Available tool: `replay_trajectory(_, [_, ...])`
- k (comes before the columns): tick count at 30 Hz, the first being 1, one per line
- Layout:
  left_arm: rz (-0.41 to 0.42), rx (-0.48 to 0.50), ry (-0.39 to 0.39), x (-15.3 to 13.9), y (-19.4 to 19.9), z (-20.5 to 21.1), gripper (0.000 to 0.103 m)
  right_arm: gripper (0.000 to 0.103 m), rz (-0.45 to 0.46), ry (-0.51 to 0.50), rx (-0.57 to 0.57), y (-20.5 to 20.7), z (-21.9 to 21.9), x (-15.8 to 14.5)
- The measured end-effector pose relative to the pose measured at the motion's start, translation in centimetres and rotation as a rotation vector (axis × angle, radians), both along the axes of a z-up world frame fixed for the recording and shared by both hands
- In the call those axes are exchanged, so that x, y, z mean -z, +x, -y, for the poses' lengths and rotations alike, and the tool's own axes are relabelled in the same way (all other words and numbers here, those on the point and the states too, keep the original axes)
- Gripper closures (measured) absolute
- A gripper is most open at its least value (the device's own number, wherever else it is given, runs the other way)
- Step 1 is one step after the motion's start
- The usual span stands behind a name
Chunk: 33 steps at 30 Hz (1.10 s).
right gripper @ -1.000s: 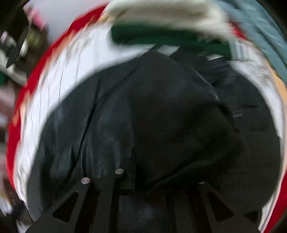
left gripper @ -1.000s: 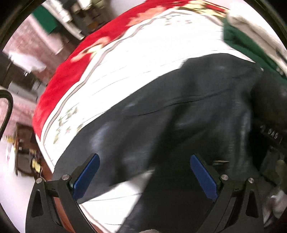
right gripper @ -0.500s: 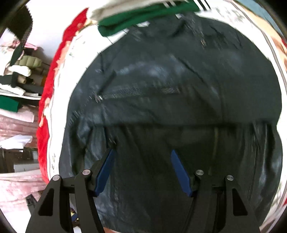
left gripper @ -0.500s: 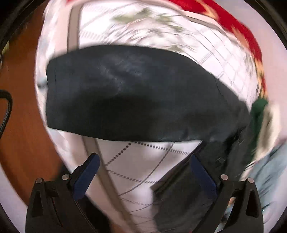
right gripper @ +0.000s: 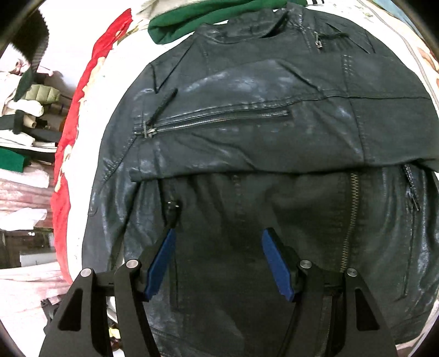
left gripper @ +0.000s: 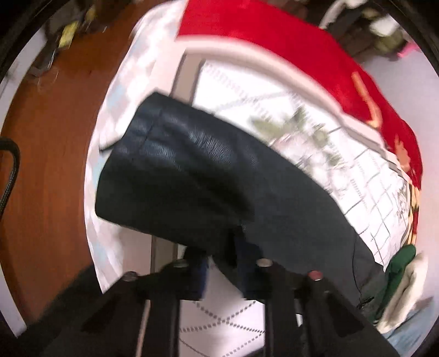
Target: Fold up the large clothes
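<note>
Lying spread over a white quilted bedcover [right gripper: 90,90] with a red floral border [right gripper: 65,153], a black leather jacket [right gripper: 274,137] is seen in the right wrist view, one sleeve folded across its front just below the collar. A zip [right gripper: 219,119] is run along that sleeve, and a second zip [right gripper: 349,219] is seen down the lower front. No brand, label or writing can be read on the jacket or on anything near it. The right gripper [right gripper: 218,263] is held wide apart above the lower front of the jacket, with nothing between its blue pads [right gripper: 162,263].

In the blurred left wrist view, the left gripper [left gripper: 219,269] is seen nearly closed, its fingers pinched on the edge of the other sleeve [left gripper: 175,175], which is raised over the bedcover [left gripper: 247,88] and the brown wooden floor [left gripper: 49,153]. A green garment [right gripper: 192,19] and a pale one [left gripper: 406,288] are piled beside the collar at the head of the jacket.
</note>
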<state>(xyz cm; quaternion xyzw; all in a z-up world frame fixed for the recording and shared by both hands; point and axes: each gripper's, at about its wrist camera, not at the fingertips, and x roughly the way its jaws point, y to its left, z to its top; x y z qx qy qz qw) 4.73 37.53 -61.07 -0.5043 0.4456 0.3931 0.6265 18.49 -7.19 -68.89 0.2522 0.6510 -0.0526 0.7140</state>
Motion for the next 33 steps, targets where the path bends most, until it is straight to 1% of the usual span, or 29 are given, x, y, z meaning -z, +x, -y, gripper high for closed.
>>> replay_trajectory(2, [0.035,0.043,0.081,-1.8,0.3,-0.9,0.096,0.035,0.006,0.009,-0.005,0.0,-0.3,-0.1])
replay_trajectory(3, [0.065,0.059,0.117,-2.8,0.7,-1.1,0.096,0.035,0.008,0.012,-0.007,0.0,-0.5,-0.2])
replay_trajectory(4, [0.114,0.084,0.162,-3.8,0.9,-1.8,0.096,0.035,0.012,0.015,-0.010,-0.1,-0.6,-0.3])
replay_trajectory(5, [0.138,0.097,0.178,-4.0,0.5,-1.6,0.096,0.035,0.013,0.015,-0.015,-0.1,-0.7,-0.4])
replay_trajectory(6, [0.172,0.104,0.175,-3.8,0.8,-2.7,0.096,0.035,0.012,0.013,-0.019,-0.1,-0.9,-0.4])
replay_trajectory(7, [0.188,0.095,0.151,-3.2,1.5,-2.9,0.095,0.035,0.009,0.012,-0.020,-0.1,-1.0,-0.3])
replay_trajectory(8, [0.230,0.072,0.085,-1.7,1.3,-4.2,0.095,0.035,0.004,0.014,-0.017,-0.1,-1.0,-0.2])
replay_trajectory(10, [0.247,0.031,0.019,0.5,0.6,-5.8,0.093,0.035,-0.009,0.017,-0.006,-0.2,-0.9,0.2])
replay_trajectory(11, [0.278,0.017,-0.018,1.2,0.7,-5.0,0.092,0.035,-0.016,0.018,0.000,-0.2,-0.9,0.3])
replay_trajectory(12, [0.304,0.002,-0.060,2.3,0.4,-5.8,0.089,0.035,-0.019,0.017,0.002,-0.2,-0.9,0.4])
replay_trajectory(13, [0.321,-0.011,-0.089,2.5,0.1,-5.0,0.086,0.035,-0.021,0.012,0.000,-0.2,-0.9,0.4])
replay_trajectory(15, [0.432,-0.072,-0.175,4.1,0.1,-5.5,0.077,0.035,-0.027,0.004,-0.006,-0.1,-1.0,0.5])
replay_trajectory(16, [0.480,-0.111,-0.201,4.8,-0.1,-6.2,0.076,0.035,-0.032,0.003,-0.009,0.0,-1.1,0.6])
replay_trajectory(17, [0.492,-0.126,-0.205,4.5,-0.7,-5.2,0.076,0.035,-0.037,0.006,-0.009,0.0,-1.2,0.8])
replay_trajectory(18, [0.488,-0.131,-0.194,4.4,-0.4,-5.2,0.077,0.035,-0.042,0.011,-0.006,0.1,-1.3,1.0])
replay_trajectory(19, [0.471,-0.121,-0.170,3.8,0.2,-4.6,0.078,0.035,-0.047,0.015,0.000,0.2,-1.4,1.2])
replay_trajectory(20, [0.438,-0.094,-0.126,3.2,0.9,-4.3,0.080,0.035,-0.054,0.012,0.006,0.3,-1.5,1.4])
replay_trajectory(21, [0.383,-0.042,-0.065,2.4,2.9,-3.8,0.087,0.035,-0.059,0.008,0.011,0.4,-1.7,1.6])
replay_trajectory(22, [0.325,0.012,0.002,1.3,4.0,-3.8,0.095,0.035,-0.067,0.000,0.019,0.5,-1.8,1.7])
replay_trajectory(23, [0.302,0.041,0.037,0.7,6.0,-2.9,0.097,0.035,-0.074,-0.020,0.027,0.7,-1.9,1.8])
replay_trajectory(25, [0.249,0.145,0.153,-1.8,8.0,-2.5,0.098,0.035,-0.094,-0.117,0.031,1.2,-2.2,1.5])
replay_trajectory(26, [0.232,0.188,0.200,-3.0,9.2,-2.1,0.099,0.035,-0.099,-0.182,0.029,1.5,-2.3,1.2])
replay_trajectory(27, [0.229,0.231,0.243,-4.2,10.0,-1.7,0.099,0.027,-0.109,-0.281,0.023,1.9,-2.4,0.8])
replay_trajectory(28, [0.225,0.257,0.269,-4.5,10.9,-1.3,0.099,0.019,-0.121,-0.381,0.022,2.3,-2.6,0.5])
replay_trajectory(29, [0.219,0.312,0.328,-6.2,12.8,-0.6,0.099,0.009,-0.119,-0.445,0.023,2.7,-2.6,0.3])
replay_trajectory(31, [0.222,0.396,0.410,-8.7,14.0,0.8,0.099,0.008,-0.123,-0.513,0.019,3.9,-2.5,0.4])
replay_trajectory(32, [0.218,0.442,0.451,-9.8,14.8,1.6,0.099,0.008,-0.124,-0.518,0.023,4.3,-2.4,0.6])
replay_trajectory(33, [0.227,0.488,0.487,-11.1,15.4,2.7,0.100,0.008,-0.125,-0.501,0.037,4.8,-2.1,0.8])
